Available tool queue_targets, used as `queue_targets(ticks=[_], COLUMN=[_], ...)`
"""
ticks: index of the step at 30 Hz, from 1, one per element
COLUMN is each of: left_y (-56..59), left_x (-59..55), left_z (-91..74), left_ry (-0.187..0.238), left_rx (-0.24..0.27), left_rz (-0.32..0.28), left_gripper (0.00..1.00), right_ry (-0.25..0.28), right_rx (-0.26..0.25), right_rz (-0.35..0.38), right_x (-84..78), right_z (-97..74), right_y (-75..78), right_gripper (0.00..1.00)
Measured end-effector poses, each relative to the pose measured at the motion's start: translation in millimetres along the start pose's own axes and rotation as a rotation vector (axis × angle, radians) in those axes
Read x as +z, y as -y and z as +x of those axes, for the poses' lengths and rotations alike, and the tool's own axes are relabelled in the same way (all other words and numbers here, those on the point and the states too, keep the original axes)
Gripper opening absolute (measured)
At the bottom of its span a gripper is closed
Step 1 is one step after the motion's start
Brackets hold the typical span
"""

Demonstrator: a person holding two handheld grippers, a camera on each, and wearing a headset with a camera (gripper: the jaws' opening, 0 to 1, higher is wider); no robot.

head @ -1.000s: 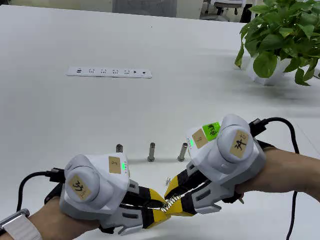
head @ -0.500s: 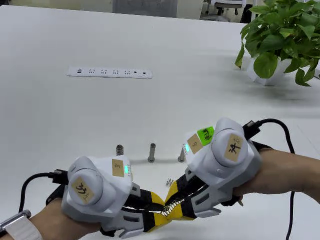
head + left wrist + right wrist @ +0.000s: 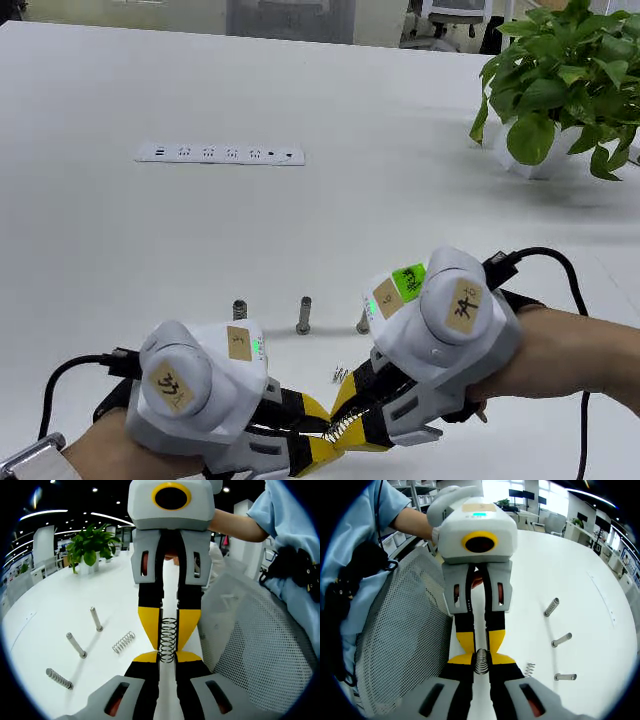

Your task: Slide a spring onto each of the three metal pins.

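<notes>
Three metal pins stand in a row on the white table. The left pin (image 3: 240,310) wears a spring; the middle pin (image 3: 303,314) and right pin (image 3: 362,322) are bare. A loose spring (image 3: 340,375) lies in front of them. My left gripper (image 3: 318,437) and right gripper (image 3: 345,418) meet tip to tip near the table's front edge, both shut on one spring (image 3: 335,428). In the left gripper view that spring (image 3: 168,635) runs from my left gripper (image 3: 167,656) up between the other's yellow fingers (image 3: 150,625). In the right gripper view the spring (image 3: 481,661) shows end-on.
A white power strip (image 3: 220,154) lies at the back left. A potted plant (image 3: 560,85) stands at the back right. A cable (image 3: 580,300) trails from the right gripper. A mesh chair (image 3: 250,635) and a person's blue shirt sit behind the front edge.
Both grippers, still tip to tip on the spring, have drifted slightly lower and left, and the right one has closed in on the left. Pins and loose spring have not moved.
</notes>
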State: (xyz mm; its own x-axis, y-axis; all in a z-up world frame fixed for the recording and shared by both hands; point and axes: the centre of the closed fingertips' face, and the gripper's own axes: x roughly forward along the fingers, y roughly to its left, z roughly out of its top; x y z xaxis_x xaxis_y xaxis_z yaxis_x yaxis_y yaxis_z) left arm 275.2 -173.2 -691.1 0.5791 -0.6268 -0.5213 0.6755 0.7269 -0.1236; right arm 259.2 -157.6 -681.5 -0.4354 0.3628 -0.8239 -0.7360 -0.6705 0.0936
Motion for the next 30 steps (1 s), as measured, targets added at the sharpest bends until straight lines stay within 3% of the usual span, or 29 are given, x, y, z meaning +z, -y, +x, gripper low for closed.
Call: queue_targets(ticks=[7,20,23,30], left_y=[-5.6,-32.1,-35.8,-46.3], left_x=[-1.4,-9.7,-15.3,-23.1], left_z=[-2.1,-31.3,-37.0,-51.7], left_ry=[0.026,0.125,0.109,0.103], left_rx=[0.051,0.252,0.29,0.39], left_rz=[-0.021,-0.172,-0.165,-0.212], left_gripper=[0.16,0.44,0.51,0.75], right_ry=[-0.001,-0.008,-0.022,-0.039], right_rx=[-0.001,-0.011,-0.009,-0.031], right_rz=[-0.011,-0.012,-0.017,-0.045], right_x=[1.0,0.3,-2.1,-2.8], right_z=[1.1,-0.9,-0.7,-5.4], right_y=[1.0,8.0,9.1,21.3], right_gripper=[0.12,0.12,0.12,0.12])
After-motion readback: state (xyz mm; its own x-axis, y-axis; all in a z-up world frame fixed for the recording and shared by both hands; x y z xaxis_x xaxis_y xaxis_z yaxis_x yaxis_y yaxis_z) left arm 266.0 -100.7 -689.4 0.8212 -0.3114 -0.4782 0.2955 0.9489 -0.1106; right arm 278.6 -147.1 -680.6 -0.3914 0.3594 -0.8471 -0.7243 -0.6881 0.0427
